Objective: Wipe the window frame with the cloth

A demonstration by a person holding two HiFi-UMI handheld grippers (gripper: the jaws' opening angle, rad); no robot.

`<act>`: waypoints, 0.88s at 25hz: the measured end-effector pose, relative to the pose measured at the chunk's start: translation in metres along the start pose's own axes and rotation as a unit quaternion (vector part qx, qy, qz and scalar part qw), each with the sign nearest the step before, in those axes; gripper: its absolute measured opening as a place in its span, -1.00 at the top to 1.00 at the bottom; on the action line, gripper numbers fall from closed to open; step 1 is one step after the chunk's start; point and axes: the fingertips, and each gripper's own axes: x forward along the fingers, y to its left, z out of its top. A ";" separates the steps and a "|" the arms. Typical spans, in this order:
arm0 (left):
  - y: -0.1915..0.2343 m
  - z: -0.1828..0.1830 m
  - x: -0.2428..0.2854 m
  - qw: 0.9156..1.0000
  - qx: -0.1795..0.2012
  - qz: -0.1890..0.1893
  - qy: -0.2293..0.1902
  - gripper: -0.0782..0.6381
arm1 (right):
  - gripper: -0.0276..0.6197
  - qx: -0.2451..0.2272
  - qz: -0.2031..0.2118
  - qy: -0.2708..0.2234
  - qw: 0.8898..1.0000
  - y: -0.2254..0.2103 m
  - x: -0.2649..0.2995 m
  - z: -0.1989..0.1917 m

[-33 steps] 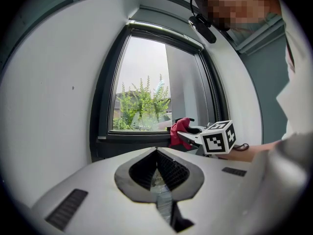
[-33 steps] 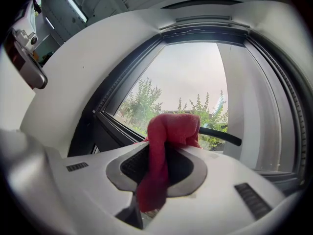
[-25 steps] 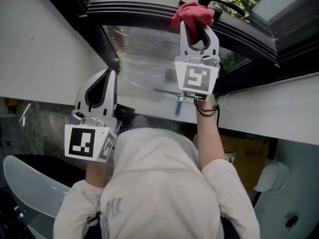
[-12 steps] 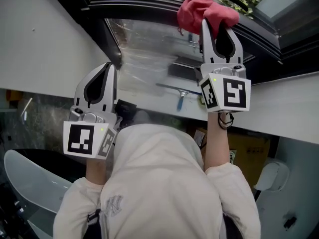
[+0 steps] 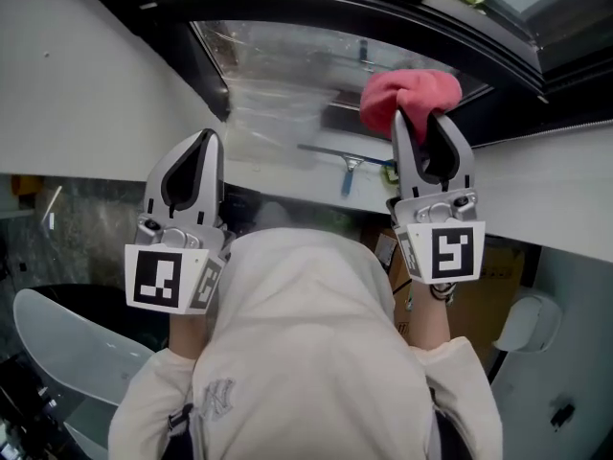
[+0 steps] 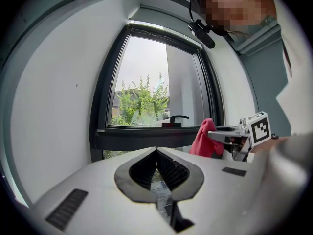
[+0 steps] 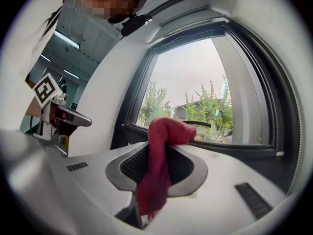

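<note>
— Where's the red cloth [image 5: 410, 92]?
— Clamped between the right gripper [image 5: 421, 121] jaws, bunched over their tips, near the lower rail of the window frame [image 5: 335, 3]. Whether it touches, I can't tell.
— And the left gripper [image 5: 203, 140]?
— Jaws pressed together on nothing, held lower. A squeegee [image 5: 347, 169] lies on the sill [image 5: 278, 171].

Daylit, mostly sharp frames
Daylight floods through the window [image 6: 146, 92]; both gripper views bend and darken toward their round edges.
</note>
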 end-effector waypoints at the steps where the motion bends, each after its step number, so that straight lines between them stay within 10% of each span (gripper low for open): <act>1: -0.003 -0.002 -0.001 1.000 -0.001 -0.006 0.000 0.76 | 0.61 0.007 0.001 0.013 1.000 0.004 -0.006 -0.011; 22: -0.016 -0.030 -0.013 0.999 0.015 -0.029 0.008 0.76 | 0.61 0.086 0.027 0.112 0.990 0.042 -0.036 -0.083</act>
